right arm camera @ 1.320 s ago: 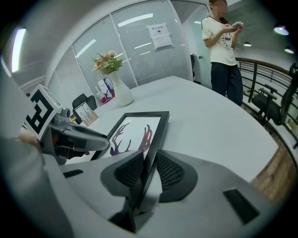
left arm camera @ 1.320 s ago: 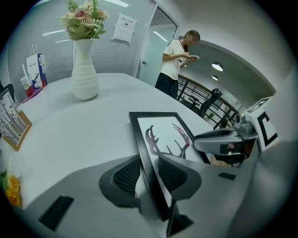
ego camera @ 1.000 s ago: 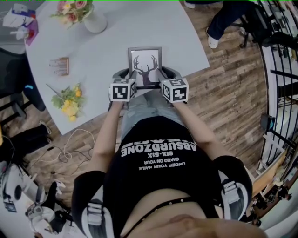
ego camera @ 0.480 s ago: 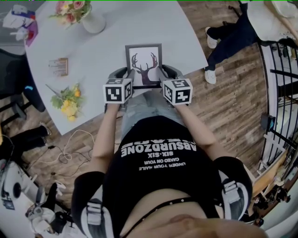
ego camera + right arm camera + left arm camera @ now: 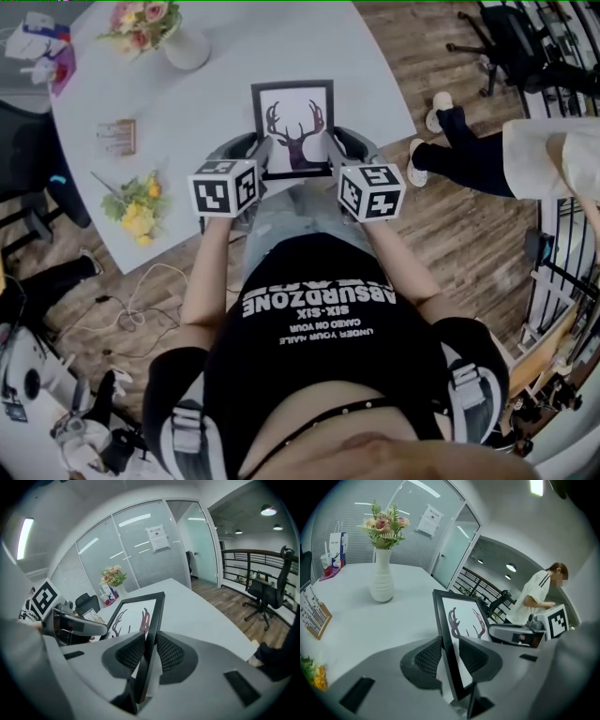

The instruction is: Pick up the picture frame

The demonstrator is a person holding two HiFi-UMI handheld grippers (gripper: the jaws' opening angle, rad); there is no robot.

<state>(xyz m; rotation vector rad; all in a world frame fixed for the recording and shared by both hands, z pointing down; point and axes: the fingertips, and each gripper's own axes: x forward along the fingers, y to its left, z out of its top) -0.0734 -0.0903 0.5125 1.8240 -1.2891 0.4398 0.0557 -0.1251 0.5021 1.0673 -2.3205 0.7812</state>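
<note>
Both side edges of the picture frame [image 5: 293, 122] sit clamped in my left claw [image 5: 449, 649] and right claw [image 5: 148, 651], so it can't twist.

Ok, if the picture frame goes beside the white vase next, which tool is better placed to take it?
Probably left. The left tool clamps the picture frame by its left edge, and the vase stands on that side of the table. The right tool, clamping the right edge, would reach across.
</note>
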